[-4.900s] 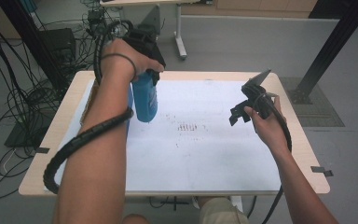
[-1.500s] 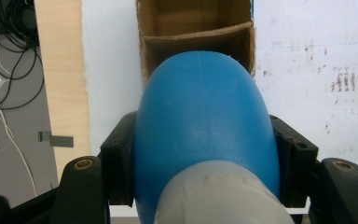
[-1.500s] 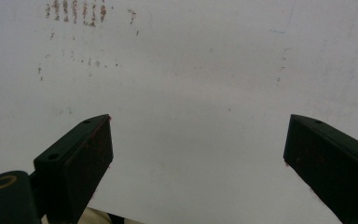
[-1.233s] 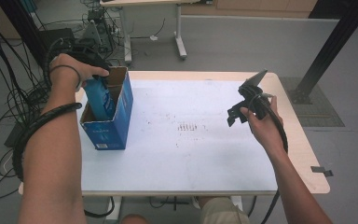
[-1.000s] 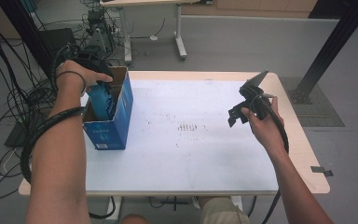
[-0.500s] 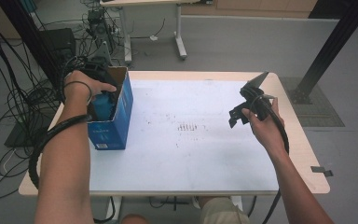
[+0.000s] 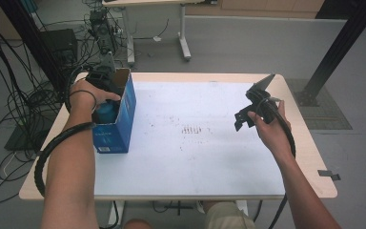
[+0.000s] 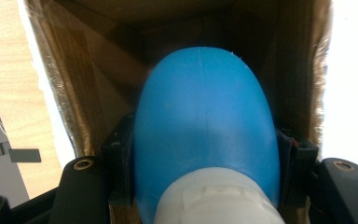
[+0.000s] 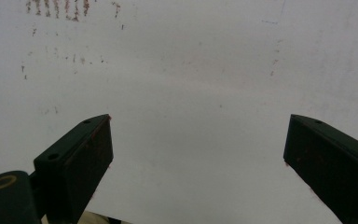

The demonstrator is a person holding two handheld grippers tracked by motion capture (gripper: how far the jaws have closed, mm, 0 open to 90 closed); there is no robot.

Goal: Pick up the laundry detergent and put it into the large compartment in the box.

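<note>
A blue bottle with a white cap hangs bottom-first inside an open cardboard box. My left gripper is shut on the bottle, its black jaws pressed to both sides. From above, the bottle shows deep in the blue box at the table's left, under my left hand and the left gripper. My right gripper is held above the table's right side. Its jaws stand wide open over the bare white surface in the right gripper view, right gripper holding nothing.
The white table top carries faint reddish marks near its middle. Cables and a black stand crowd the floor at the left. A black post rises beyond the right edge.
My left hand has sunk, taking the blue bottle deeper into the box. The right hand and its gripper have stayed where they were.
</note>
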